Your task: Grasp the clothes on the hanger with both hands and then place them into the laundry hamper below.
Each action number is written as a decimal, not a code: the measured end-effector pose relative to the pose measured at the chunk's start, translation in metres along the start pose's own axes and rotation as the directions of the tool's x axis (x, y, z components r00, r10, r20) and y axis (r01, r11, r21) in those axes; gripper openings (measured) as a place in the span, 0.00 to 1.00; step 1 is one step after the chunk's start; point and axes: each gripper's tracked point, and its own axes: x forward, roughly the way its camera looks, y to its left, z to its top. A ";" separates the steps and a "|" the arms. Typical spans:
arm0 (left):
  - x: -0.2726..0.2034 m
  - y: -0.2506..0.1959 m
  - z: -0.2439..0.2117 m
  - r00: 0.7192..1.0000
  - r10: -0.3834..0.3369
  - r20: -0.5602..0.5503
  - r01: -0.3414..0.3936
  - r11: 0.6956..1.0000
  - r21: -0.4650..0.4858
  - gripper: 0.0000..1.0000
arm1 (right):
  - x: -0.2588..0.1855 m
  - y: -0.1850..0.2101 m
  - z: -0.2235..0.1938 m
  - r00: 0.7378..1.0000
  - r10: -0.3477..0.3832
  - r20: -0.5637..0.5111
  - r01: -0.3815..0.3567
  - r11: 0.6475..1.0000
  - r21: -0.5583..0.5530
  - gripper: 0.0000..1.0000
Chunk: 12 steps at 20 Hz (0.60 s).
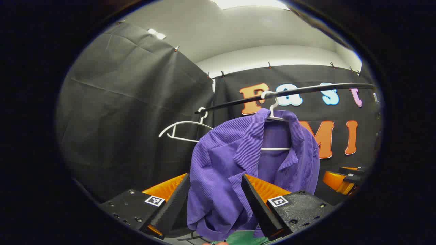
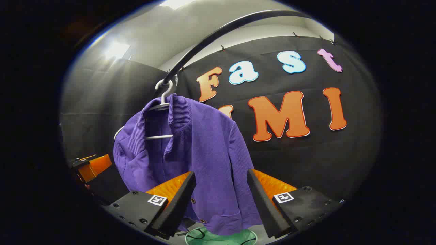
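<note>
Empty hanger (image 1: 184, 131) on rail (image 1: 286, 92), left. Purple jacket (image 1: 235, 170) on second hanger (image 1: 274, 115), above green hamper (image 2: 221, 236). Left gripper (image 1: 214, 207) and right gripper (image 2: 221, 204): fingers spread, flanking jacket hem, grasping nothing.

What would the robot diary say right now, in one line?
phase: approach | purple corduroy jacket: on white hanger | left gripper: open | right gripper: open | green hamper: below

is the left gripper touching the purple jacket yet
Cannot tell. In the left gripper view the left gripper stands open with the purple jacket showing between its fingers, but the fabric may hang behind them; no contact or gap shows plainly.
</note>
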 end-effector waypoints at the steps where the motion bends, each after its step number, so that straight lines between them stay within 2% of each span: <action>1: 0.005 -0.001 0.000 1.000 -0.006 0.019 0.006 1.000 -0.001 0.95 | -0.001 0.001 0.005 1.000 -0.004 0.017 0.004 1.000 -0.018 0.99; 4: 0.011 -0.009 -0.015 0.999 -0.047 -0.024 0.046 0.999 -0.025 0.95 | -0.001 -0.001 0.006 0.999 -0.033 0.029 0.035 0.997 -0.065 0.98; 5: 0.012 -0.008 -0.016 0.998 -0.053 -0.024 0.052 0.998 -0.035 0.95 | -0.002 0.006 0.006 0.999 -0.025 0.029 0.026 0.998 -0.062 0.94; 6: 0.013 -0.006 -0.018 0.998 -0.053 -0.028 0.052 0.998 -0.040 0.95 | -0.002 0.012 0.005 1.000 -0.015 0.027 0.017 0.998 -0.062 0.98; 7: 0.012 -0.007 -0.021 0.998 -0.059 -0.038 0.057 0.997 -0.044 0.92 | -0.002 0.016 0.002 1.000 -0.011 0.019 0.012 0.998 -0.068 0.99; 8: 0.010 -0.008 -0.023 0.997 -0.070 -0.044 0.068 0.997 -0.046 0.92 | -0.003 0.018 0.002 1.000 -0.010 0.017 0.011 0.997 -0.074 0.94; 9: 0.008 -0.007 -0.022 0.996 -0.077 -0.042 0.075 0.996 -0.045 0.92 | -0.006 0.021 0.005 1.000 -0.006 0.024 0.008 0.997 -0.078 0.94; 10: 0.007 -0.005 -0.021 0.996 -0.078 -0.038 0.077 0.996 -0.040 0.95 | -0.007 0.024 0.006 0.999 0.000 0.032 0.002 0.996 -0.084 0.99; 11: 0.006 -0.003 -0.022 0.996 -0.079 -0.037 0.078 0.996 -0.035 0.95 | -0.007 0.028 0.006 0.999 0.007 0.034 -0.004 0.996 -0.094 0.99; 12: 0.004 -0.002 -0.022 0.996 -0.080 -0.039 0.079 0.996 -0.031 0.95 | -0.008 0.030 0.006 0.999 0.011 0.032 -0.007 0.995 -0.103 0.94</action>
